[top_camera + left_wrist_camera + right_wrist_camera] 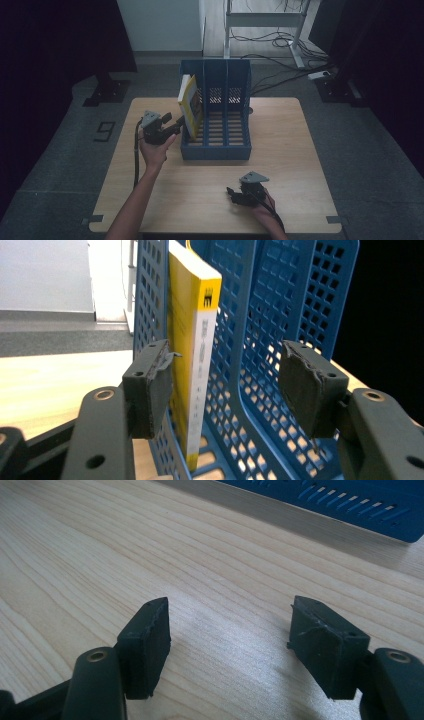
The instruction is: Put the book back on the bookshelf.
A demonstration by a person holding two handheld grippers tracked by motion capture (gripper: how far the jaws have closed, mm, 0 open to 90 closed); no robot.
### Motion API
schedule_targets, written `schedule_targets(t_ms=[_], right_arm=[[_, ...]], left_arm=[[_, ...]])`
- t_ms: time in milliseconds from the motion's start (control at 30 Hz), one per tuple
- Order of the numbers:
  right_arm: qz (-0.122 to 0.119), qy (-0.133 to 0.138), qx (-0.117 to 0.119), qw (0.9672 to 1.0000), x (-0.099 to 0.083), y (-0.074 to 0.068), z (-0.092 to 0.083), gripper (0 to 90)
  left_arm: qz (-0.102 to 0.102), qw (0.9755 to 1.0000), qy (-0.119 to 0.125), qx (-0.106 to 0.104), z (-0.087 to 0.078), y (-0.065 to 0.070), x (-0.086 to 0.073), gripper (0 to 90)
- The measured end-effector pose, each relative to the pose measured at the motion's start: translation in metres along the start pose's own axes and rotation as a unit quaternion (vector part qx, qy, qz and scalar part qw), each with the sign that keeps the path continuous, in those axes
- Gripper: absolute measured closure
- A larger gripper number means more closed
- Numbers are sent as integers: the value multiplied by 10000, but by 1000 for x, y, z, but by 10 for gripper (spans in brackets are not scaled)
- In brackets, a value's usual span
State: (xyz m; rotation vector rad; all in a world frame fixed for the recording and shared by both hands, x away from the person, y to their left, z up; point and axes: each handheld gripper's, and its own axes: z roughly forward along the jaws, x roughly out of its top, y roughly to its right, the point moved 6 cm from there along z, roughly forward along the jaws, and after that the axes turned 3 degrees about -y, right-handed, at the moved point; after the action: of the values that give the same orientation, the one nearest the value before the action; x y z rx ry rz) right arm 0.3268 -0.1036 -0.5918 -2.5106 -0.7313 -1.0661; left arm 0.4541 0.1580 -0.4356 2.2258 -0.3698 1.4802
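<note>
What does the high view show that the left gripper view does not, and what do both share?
High view: the whole wooden table, the person's forearm and left hand holding the left gripper, and the right gripper resting low on the table, well apart from the rack.

Left gripper view: the print on the book's white spine, the rack's grid of holes close up, and the worn pads of the open fingers.

Both: the yellow book standing in the leftmost slot of the blue file rack.

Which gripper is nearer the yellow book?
Left. The left gripper is right at the yellow book in the blue rack, jaws open around its spine. The right gripper rests well away on the table.
</note>
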Motion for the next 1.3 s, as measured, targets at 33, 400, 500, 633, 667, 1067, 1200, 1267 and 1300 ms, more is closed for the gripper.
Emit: schedule_targets(t_ms=[33, 400, 500, 633, 667, 1067, 1200, 1267, 1300], right_arm=[[-4, 0, 0, 10000, 0, 0, 0, 321], [-22, -5, -6, 10000, 1, 1, 0, 321], [-26, -2, -7, 10000, 1, 1, 1, 321], [-16, -5, -5, 10000, 1, 1, 1, 321], [-11, 2, -1, 10000, 1, 1, 1, 321], [-20, -6, 4, 10000, 1, 1, 1, 321], [-36, -16, -13, 10000, 1, 1, 1, 321], [-21, -11, -13, 10000, 1, 1, 1, 321], [-19, -10, -13, 10000, 1, 1, 1, 321]], left_arm=[[13, 10000, -26, -24, -4, 0, -4, 390], [134, 9997, -147, -154, -23, 6, -22, 389], [162, 9995, -190, -182, -28, 7, -29, 389], [173, 9993, -249, -208, -34, 8, -38, 387], [154, 9991, -304, -255, -37, 8, -44, 385], [145, 9963, -781, -330, -47, 10, -94, 377], [194, 9948, -945, -325, -48, 11, -108, 377], [210, 9938, -1041, -338, -50, 11, -118, 376], [197, 9935, -1063, -352, -51, 11, -121, 376]])
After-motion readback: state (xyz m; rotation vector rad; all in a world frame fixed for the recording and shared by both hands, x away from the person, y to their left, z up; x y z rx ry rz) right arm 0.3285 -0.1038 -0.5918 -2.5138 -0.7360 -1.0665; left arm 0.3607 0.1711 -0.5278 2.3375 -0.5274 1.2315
